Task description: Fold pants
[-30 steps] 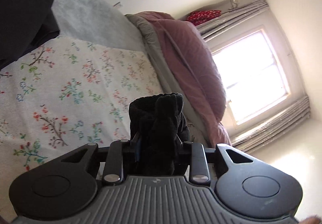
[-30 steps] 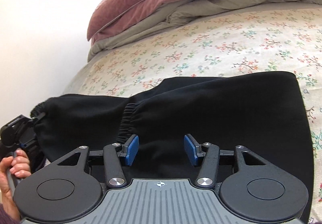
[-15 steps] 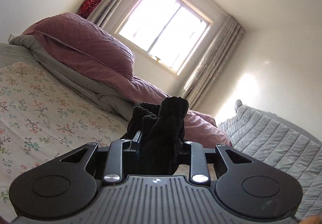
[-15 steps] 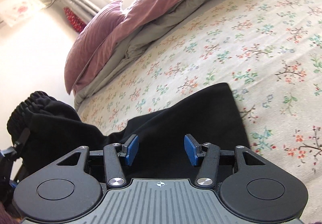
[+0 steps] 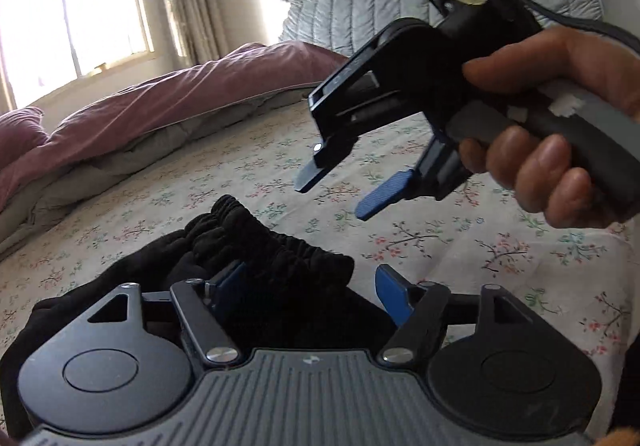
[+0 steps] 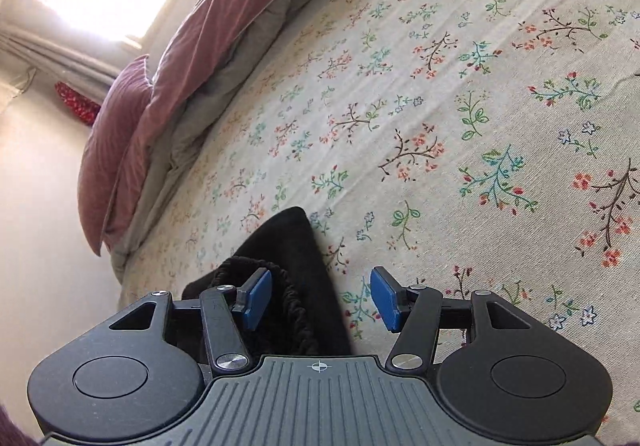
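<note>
No writing is readable. The black pants (image 5: 224,266) lie bunched on the floral bed sheet (image 6: 440,105). The left gripper (image 5: 308,286) and right gripper (image 6: 320,296) both gape wide, gripping nothing.

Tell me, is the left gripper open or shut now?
Open. The left gripper has its blue pads spread wide, gripping nothing; the black pants lie bunched on the bed between and beyond them.
</note>
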Tool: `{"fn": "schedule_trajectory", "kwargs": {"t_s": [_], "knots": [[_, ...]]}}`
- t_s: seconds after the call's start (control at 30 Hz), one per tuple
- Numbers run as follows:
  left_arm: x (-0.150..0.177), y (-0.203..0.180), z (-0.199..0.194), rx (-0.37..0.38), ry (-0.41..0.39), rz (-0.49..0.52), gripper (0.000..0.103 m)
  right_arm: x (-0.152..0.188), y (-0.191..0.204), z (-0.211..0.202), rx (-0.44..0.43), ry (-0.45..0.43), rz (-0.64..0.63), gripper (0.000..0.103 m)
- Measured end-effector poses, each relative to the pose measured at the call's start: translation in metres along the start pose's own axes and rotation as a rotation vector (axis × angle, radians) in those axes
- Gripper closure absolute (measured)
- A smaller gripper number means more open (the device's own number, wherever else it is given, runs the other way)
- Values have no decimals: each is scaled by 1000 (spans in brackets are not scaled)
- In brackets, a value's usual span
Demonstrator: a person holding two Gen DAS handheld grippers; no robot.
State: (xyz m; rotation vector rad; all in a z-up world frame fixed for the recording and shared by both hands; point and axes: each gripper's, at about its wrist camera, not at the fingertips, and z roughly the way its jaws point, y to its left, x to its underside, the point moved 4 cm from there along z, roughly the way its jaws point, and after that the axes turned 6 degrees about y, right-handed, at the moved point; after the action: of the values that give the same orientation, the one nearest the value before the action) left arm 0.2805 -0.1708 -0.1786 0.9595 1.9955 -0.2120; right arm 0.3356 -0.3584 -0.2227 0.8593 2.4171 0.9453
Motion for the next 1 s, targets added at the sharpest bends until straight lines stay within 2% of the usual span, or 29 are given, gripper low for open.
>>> {"fn": "schedule_trajectory", "kwargs": {"t_s": [0.1,0.2,0.3,0.37,0.4,0.43,0.5,0.53,0.6,0.7,0.77,0.9,1.0], "knots": [[-1,10,-29,104,-53,-13,14,2,2,-1,-3,16,-45,47],[-2,44,-54,159,-113,-159,11,8,16,-2,-2,8,-125,47],[7,96,-70,164,-152,-416,7,22,49,-6,-48,-14,-305,47],[21,137,-71,142,-148,-612,7,39,74,-3,-75,0,-440,48],[29,153,-70,137,-136,-698,7,46,83,3,-69,21,-485,53],[38,166,-67,138,-116,-781,10,54,88,12,-43,53,-518,57],[51,178,-55,148,-64,-882,14,64,87,33,80,110,-560,60],[55,177,-49,144,-25,-892,14,68,84,39,122,127,-569,60],[60,164,-35,117,66,-858,14,67,80,39,135,142,-558,60],[57,146,-34,91,110,-777,14,64,71,33,136,170,-541,60],[57,147,-32,81,135,-778,13,63,66,34,129,182,-524,60],[71,164,-39,77,124,-858,16,64,69,34,132,177,-535,57],[75,183,-55,59,45,-923,15,63,77,20,96,128,-565,55]]}}
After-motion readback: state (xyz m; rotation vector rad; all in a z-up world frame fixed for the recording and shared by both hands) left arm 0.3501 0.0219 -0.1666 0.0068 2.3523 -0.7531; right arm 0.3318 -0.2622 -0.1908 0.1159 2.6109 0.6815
